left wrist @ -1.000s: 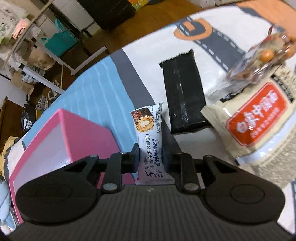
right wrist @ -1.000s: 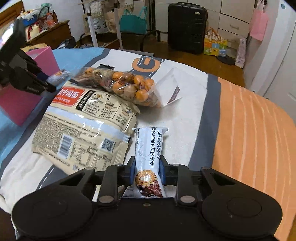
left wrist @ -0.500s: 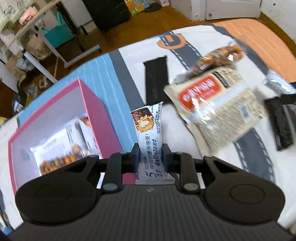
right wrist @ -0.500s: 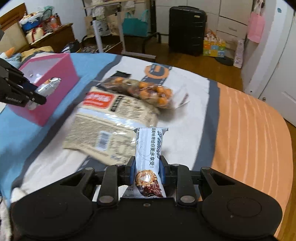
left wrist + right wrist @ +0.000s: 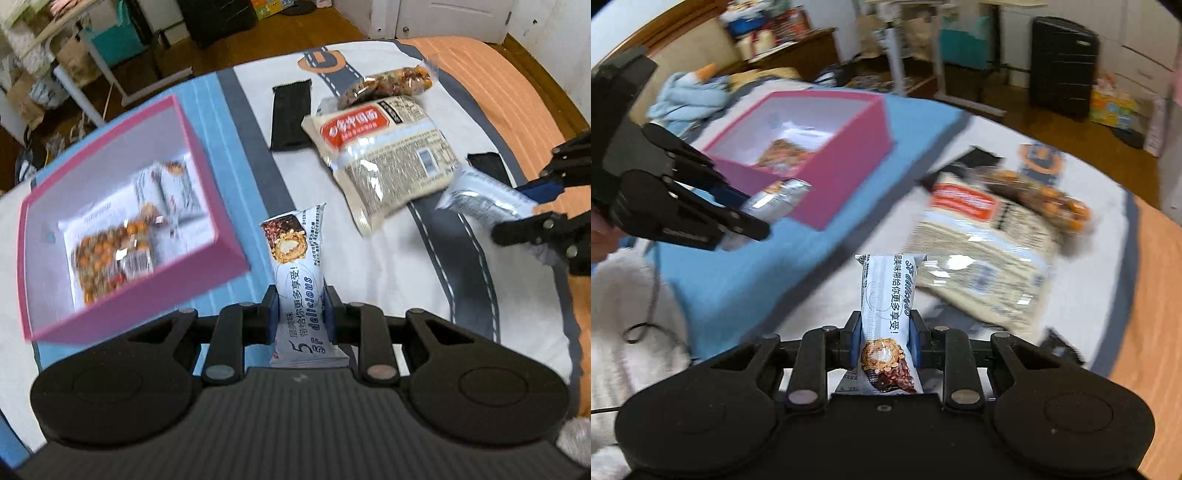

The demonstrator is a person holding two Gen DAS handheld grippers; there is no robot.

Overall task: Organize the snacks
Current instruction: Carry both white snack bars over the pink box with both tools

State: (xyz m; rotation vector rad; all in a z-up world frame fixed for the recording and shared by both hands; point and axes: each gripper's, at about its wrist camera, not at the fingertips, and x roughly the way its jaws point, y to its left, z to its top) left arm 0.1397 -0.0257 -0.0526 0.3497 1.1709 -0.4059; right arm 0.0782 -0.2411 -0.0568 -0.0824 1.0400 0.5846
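With a silver snack bar [image 5: 298,273] pinched in my left gripper [image 5: 300,314] at lower centre and its twin [image 5: 888,321] clamped in my right gripper [image 5: 885,345], I should carry each over the pink box [image 5: 192,280], left of centre, before letting go.

left bar wrapper [image 5: 298,273]: "5", "delicious" | noodle pack [image 5: 384,155]: red label, unreadable
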